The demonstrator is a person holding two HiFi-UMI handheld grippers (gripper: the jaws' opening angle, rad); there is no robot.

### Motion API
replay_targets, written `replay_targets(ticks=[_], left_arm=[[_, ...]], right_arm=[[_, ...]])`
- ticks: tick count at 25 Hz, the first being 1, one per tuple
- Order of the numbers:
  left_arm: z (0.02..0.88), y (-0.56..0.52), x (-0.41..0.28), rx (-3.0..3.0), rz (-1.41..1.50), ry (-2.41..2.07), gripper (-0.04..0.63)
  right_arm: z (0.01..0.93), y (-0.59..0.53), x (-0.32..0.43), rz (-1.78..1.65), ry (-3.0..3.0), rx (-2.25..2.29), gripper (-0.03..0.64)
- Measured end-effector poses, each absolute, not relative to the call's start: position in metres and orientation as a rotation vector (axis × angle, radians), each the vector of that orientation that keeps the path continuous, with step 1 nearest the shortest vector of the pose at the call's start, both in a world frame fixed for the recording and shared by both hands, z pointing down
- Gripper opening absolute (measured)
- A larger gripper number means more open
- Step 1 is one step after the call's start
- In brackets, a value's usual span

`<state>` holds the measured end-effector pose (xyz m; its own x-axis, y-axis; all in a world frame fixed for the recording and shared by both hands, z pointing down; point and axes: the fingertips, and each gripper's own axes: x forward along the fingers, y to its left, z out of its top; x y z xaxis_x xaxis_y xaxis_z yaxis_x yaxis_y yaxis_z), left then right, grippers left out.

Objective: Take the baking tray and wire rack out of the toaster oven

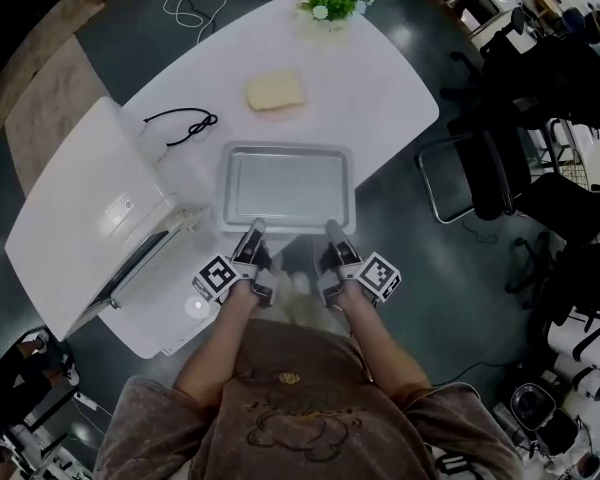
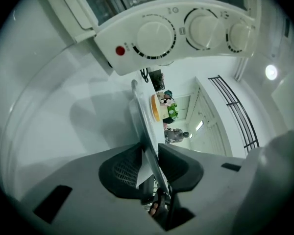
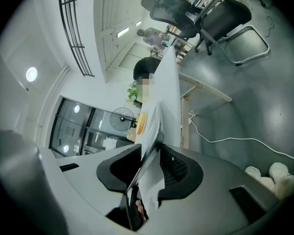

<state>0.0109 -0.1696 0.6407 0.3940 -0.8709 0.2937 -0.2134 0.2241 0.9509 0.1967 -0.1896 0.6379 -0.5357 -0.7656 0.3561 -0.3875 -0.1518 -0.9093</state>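
A silver baking tray [image 1: 285, 185] lies flat on the white table [image 1: 380, 88], its near rim at the table's front edge. My left gripper [image 1: 252, 232] is shut on the left part of that rim, my right gripper [image 1: 336, 232] on the right part. In the left gripper view the tray rim [image 2: 141, 126] runs edge-on between the pads, and likewise in the right gripper view the rim [image 3: 152, 136]. The white toaster oven [image 1: 110, 208] stands left of the tray, door hanging open. I see no wire rack.
A slice of bread [image 1: 275, 90] lies beyond the tray, a potted plant [image 1: 328, 0] at the far end, a black cable [image 1: 185, 126] beside the oven. Oven knobs [image 2: 157, 35] loom close above the left gripper. Office chairs [image 1: 500, 168] stand right of the table.
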Motion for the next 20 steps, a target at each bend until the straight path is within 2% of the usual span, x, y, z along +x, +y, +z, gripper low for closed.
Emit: replay_targets(ticks=[11, 20], left_arm=[[0.656, -0.161, 0.026, 1.286, -0.429, -1.05, 0.098], [0.652, -0.148, 0.029, 1.316, -0.412, -1.06, 0.069]], right_arm=[[0.653, -0.207, 0.196, -1.736, 1.792, -1.348, 0.086], [0.675, -0.207, 0.192, -1.794, 1.904, -1.387, 0.083]])
